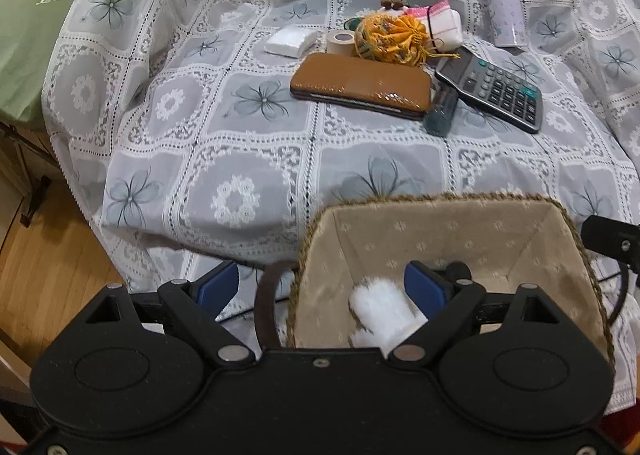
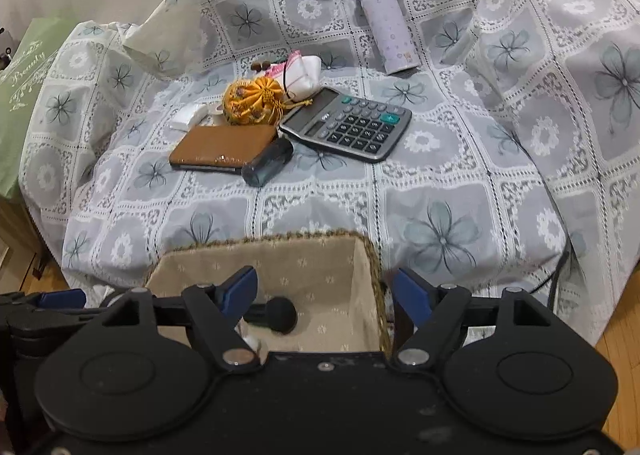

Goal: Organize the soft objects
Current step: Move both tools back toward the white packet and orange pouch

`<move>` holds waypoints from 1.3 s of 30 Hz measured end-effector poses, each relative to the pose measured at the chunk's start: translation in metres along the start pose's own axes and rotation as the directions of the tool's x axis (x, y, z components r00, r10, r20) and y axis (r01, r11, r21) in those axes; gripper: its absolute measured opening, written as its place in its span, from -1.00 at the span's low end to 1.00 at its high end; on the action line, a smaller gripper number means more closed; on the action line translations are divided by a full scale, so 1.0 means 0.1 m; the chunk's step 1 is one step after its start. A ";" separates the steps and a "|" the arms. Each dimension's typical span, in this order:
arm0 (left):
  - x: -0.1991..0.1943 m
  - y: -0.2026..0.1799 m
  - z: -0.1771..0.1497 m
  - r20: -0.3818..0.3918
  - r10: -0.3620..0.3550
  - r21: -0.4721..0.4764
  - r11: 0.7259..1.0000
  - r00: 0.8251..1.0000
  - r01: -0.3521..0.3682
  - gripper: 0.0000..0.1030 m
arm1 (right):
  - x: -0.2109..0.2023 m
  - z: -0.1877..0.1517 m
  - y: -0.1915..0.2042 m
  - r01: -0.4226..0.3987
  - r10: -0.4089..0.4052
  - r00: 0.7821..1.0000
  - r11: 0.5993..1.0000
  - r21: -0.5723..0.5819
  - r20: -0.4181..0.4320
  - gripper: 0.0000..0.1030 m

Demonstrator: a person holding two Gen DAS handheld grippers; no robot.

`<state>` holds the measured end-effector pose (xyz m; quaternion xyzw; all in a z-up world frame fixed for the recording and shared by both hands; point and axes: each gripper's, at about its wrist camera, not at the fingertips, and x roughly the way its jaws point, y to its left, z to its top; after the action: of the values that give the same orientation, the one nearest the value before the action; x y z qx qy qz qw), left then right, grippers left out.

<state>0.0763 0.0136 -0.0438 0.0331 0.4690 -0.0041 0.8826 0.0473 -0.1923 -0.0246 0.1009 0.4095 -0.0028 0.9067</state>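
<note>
On the cloth (image 1: 240,159): one calculator (image 1: 496,89), one basket (image 1: 440,201) (lined).

I see a round table under a lacy cloth (image 2: 440,191) with grey flowers. Near the middle lies a brown wallet (image 2: 224,149). At its 3 o'clock a small dark bottle (image 2: 266,167) lies on its side, touching it. A grey calculator (image 2: 348,123) sits at 2 o'clock from the wallet. At the wallet's 12 o'clock is a yellow pouch (image 2: 252,101). Behind the pouch is a white and pink folded cloth (image 2: 302,69). A white packet (image 1: 290,41) and a roll of tape (image 1: 340,41) lie at the wallet's 11 o'clock. A purple flask (image 2: 384,23) lies far back at 1 o'clock. A lined basket (image 2: 372,251) sits at the table's 6 o'clock edge.
</note>
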 end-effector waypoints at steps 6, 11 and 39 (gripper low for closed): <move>0.20 0.09 0.25 -0.007 0.009 -0.017 1.000 1.000 -0.009 0.70 | 0.23 0.23 0.11 -0.010 0.010 1.000 1.000 -0.027 -0.014 0.48; 0.38 0.17 0.48 0.004 0.024 -0.030 0.999 1.000 -0.024 0.70 | 0.47 0.44 0.23 -0.031 0.030 0.999 0.998 -0.049 -0.022 0.48; 1.65 0.59 1.89 0.140 0.063 -0.025 0.998 0.988 -0.060 0.70 | 1.74 1.59 0.90 -0.072 0.085 0.993 0.984 -0.165 0.077 0.56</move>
<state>0.3269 0.0642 -0.0717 0.0381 0.4045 0.0255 0.9134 0.2888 -0.1200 -0.0347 0.0429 0.3658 0.0620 0.9276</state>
